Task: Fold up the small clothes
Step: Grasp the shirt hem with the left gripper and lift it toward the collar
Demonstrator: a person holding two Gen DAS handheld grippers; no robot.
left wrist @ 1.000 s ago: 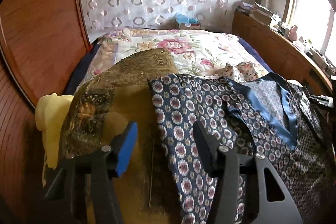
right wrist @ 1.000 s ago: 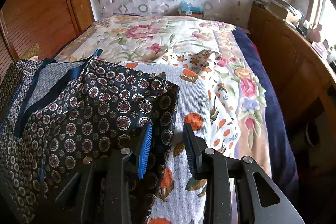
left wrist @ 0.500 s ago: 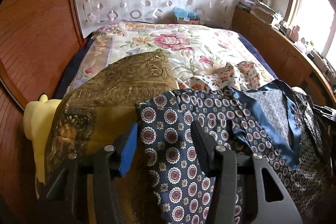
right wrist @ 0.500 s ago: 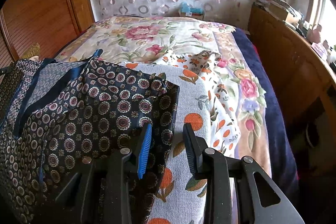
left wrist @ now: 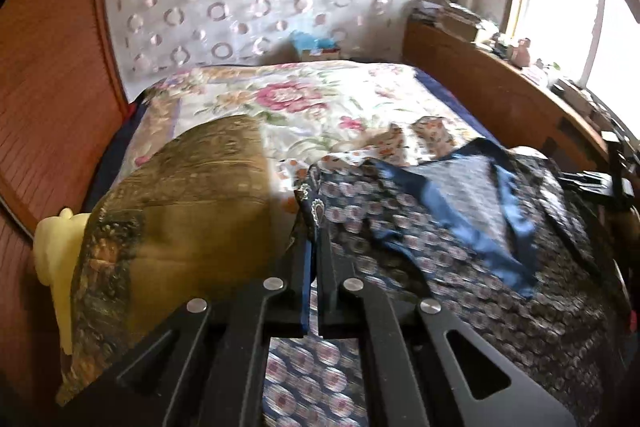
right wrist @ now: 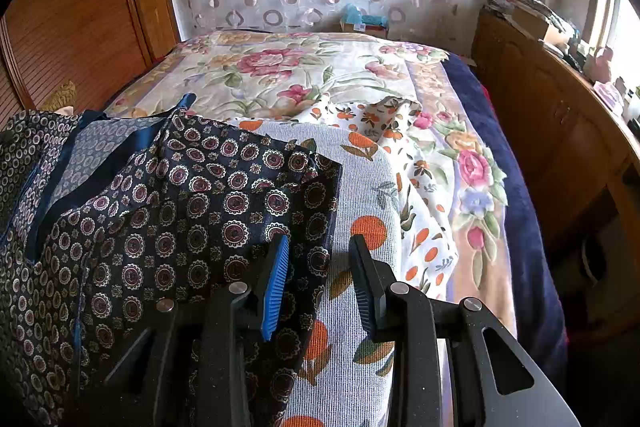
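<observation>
A navy medallion-print garment (left wrist: 460, 239) with blue satin trim lies spread on the near end of the bed. My left gripper (left wrist: 314, 227) is shut on its left edge, the cloth pinched between the fingers. In the right wrist view the same garment (right wrist: 168, 227) lies at the left. My right gripper (right wrist: 320, 267) is open and empty, just above the garment's right edge where it meets a white knit cloth with orange prints (right wrist: 360, 227).
A gold-brown patterned cloth (left wrist: 180, 219) and a yellow cloth (left wrist: 56, 259) lie left of the garment. A floral bedspread (right wrist: 312, 75) covers the bed. Wooden panels (left wrist: 48, 99) stand at the left, a cluttered wooden ledge (right wrist: 560, 115) at the right.
My left gripper has moved forward and closed on the garment's left edge; it was open before. The right gripper has not moved.
</observation>
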